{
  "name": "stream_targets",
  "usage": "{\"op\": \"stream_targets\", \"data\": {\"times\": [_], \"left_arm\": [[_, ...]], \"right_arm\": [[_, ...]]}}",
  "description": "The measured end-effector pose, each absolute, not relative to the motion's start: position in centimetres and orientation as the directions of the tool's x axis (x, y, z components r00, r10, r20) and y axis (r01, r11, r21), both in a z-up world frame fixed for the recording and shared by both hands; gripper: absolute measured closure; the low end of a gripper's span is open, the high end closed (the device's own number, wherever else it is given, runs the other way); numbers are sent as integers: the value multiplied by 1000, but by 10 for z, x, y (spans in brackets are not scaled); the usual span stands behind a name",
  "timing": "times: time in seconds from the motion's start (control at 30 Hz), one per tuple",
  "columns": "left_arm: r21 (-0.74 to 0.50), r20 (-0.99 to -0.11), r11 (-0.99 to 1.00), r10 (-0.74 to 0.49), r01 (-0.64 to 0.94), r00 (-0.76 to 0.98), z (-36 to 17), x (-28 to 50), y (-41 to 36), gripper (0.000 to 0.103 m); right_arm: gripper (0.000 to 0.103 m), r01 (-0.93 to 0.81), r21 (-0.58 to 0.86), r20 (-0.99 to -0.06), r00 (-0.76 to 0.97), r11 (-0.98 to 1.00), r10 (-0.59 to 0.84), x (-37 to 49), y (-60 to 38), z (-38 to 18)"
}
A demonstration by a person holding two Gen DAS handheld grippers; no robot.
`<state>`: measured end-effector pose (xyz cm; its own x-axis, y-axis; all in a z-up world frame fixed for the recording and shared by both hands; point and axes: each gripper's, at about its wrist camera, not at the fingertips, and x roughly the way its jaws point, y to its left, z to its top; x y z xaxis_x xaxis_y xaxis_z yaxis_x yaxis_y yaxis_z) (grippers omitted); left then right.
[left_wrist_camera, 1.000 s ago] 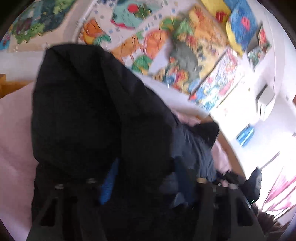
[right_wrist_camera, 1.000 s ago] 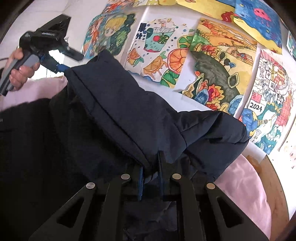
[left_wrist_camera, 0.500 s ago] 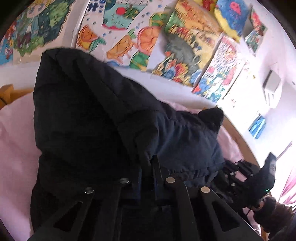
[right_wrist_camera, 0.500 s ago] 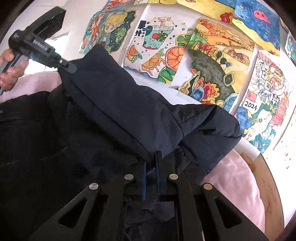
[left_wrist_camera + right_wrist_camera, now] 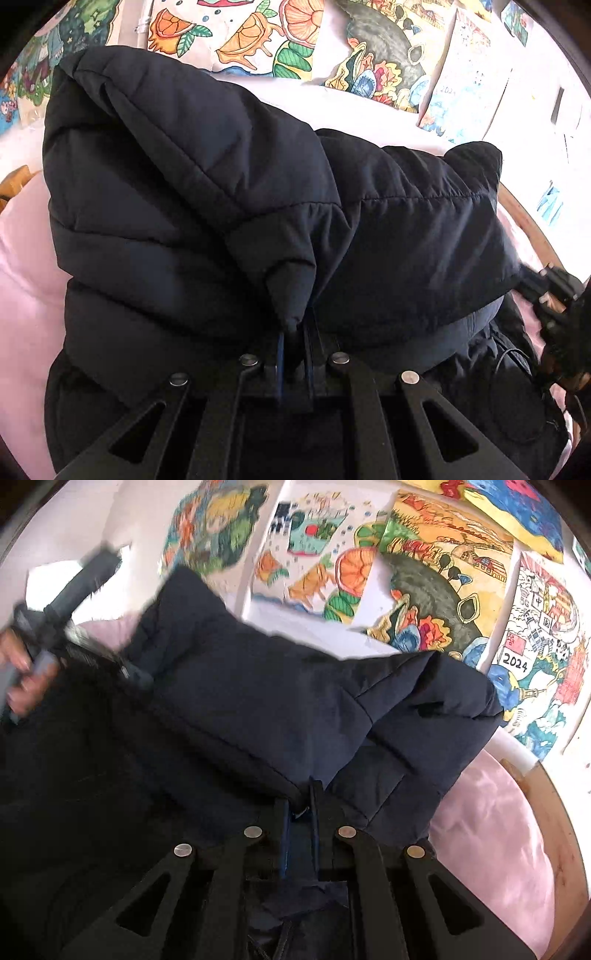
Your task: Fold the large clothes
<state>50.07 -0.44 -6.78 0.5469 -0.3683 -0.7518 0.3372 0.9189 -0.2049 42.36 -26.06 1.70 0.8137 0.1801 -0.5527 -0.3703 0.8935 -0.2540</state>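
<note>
I have both tongs, left (image 5: 294, 341) and right (image 5: 300, 812), pinching the dark jacket (image 5: 207, 206); one fold lifted over, flattening and later folds remain

One dark quilted jacket (image 5: 192, 192) lies on one pink bedsheet (image 5: 491, 812), held by two grippers, left (image 5: 294, 334) and right (image 5: 300, 805); at twelve o'clock, six drawings (image 5: 443, 590) line the wall.

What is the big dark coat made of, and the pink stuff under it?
Coat: probably padded synthetic fabric, smooth with a faint sheen; stitched lines split it into puffy bands. Pink sheet: looks like soft woven cloth, matte, with gentle wrinkles; the exact fibre can't be told.
</note>
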Motion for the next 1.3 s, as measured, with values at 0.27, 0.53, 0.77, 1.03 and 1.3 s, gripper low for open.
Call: {"op": "stream_targets", "data": {"times": [0.27,0.53,0.77,1.03,1.3], "left_arm": [[-209,-744,906,-392,368,542,-72,501,-2,94],[-228,-744,900,-408,372,530,-73,506,2,94],[-209,-745,897,-404,389,531,-75,506,4,94],[-113,-747,912,-339,394,572,-73,499,-12,93],[-70,-744,913,-316,402,589,-72,495,-20,92]], "right_arm": [[83,-449,-234,-489,821,862,295,441,-247,60],[82,-593,-236,-668,674,770,315,460,-237,59],[75,-554,-137,-616,697,821,367,449,-284,81],[48,-304,-12,-505,824,953,256,517,-288,48],[48,-135,-289,-481,877,948,-21,529,-260,34]]}}
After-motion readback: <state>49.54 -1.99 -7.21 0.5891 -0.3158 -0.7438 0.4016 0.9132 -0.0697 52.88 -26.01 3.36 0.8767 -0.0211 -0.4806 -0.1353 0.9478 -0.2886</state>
